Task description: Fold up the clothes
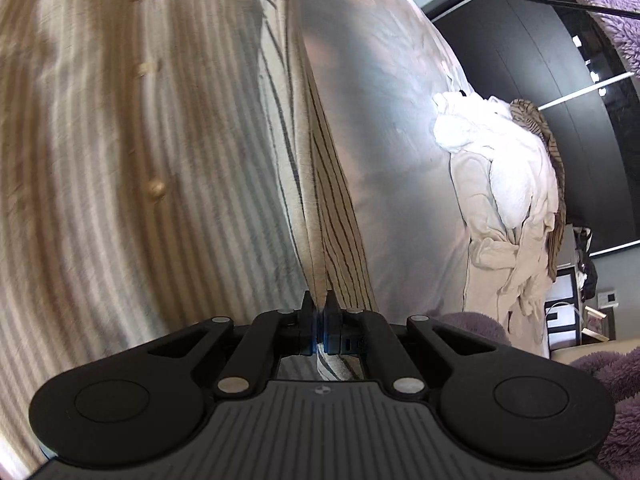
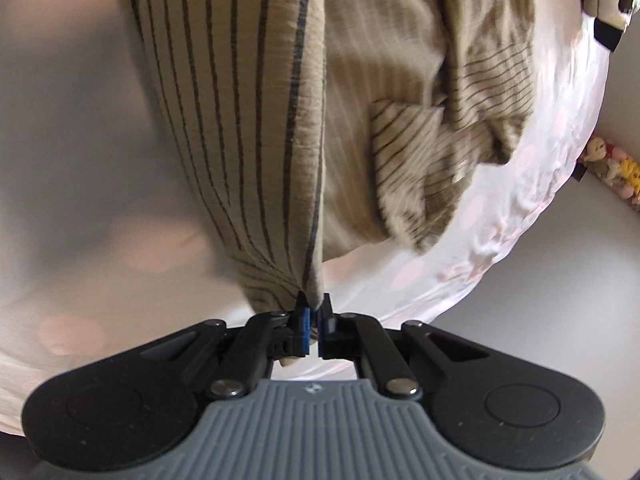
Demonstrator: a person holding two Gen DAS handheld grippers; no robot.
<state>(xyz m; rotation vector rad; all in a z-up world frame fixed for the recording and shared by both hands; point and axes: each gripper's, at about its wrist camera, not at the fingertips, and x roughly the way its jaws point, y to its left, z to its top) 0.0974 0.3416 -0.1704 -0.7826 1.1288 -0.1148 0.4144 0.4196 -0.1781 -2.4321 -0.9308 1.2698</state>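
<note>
Pinching striped shirt [image 1: 120, 140] edge in my left gripper [image 1: 320, 304], jaws pressed together on fabric. Right gripper [image 2: 314, 304] clamped on another shirt edge. Shirt draped over pale bedsheet [image 2: 100, 160]; heap of clothes [image 1: 508, 200] near bed's far side.

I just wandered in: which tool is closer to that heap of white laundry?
Probably the left. The heap lies ahead and right of the left tool; the right tool, gripping the striped shirt, doesn't see it.
</note>
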